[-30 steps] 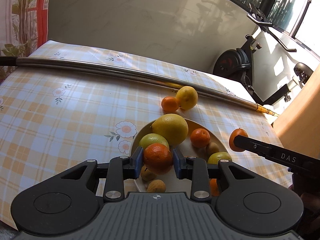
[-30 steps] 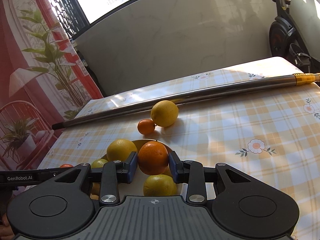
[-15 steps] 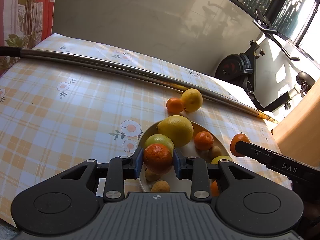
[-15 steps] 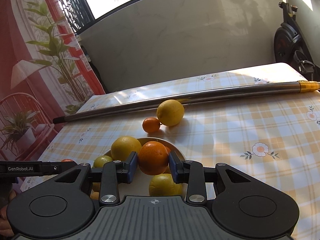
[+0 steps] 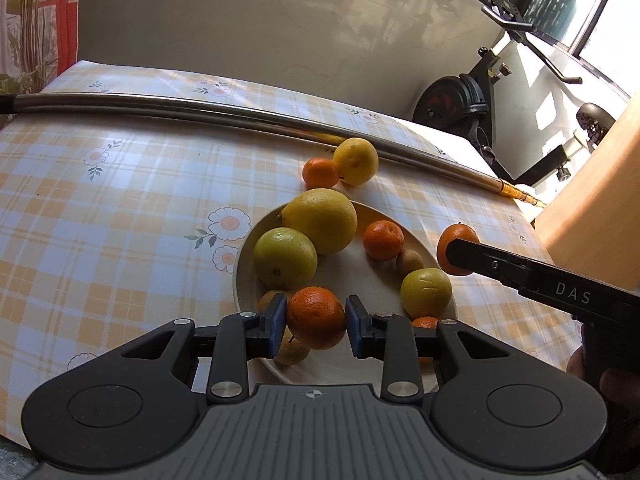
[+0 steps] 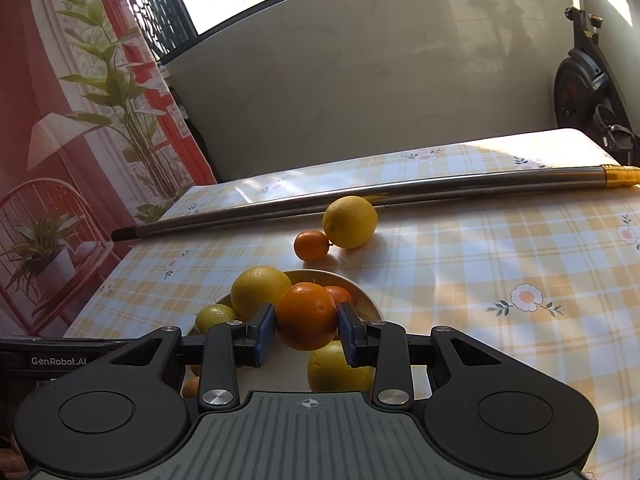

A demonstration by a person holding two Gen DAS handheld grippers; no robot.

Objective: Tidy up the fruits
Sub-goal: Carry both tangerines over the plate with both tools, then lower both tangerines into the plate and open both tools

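Observation:
A cream plate (image 5: pixel 240 264) on the checked tablecloth holds several citrus fruits, among them a big yellow one (image 5: pixel 322 220) and a green-yellow one (image 5: pixel 285 258). My left gripper (image 5: pixel 316 320) is shut on a small orange (image 5: pixel 316 316) over the plate's near side. My right gripper (image 6: pixel 306 328) is shut on another orange (image 6: pixel 306 314) above the plate (image 6: pixel 370 304); in the left wrist view that orange (image 5: pixel 456 240) shows at the plate's right edge behind a black finger. A yellow lemon (image 5: pixel 355 161) and a small tangerine (image 5: pixel 320 173) lie on the cloth beyond the plate.
A long metal pole (image 5: pixel 200 114) lies across the table behind the loose fruit, also in the right wrist view as a pole (image 6: pixel 400 196). An exercise bike (image 5: pixel 460 104) stands past the table's far corner. A wooden panel (image 5: pixel 592 216) is at the right.
Both grippers keep their oranges. The left wrist view has tilted slightly downward, so the plate and its fruit sit higher in the frame; the right gripper has barely shifted.

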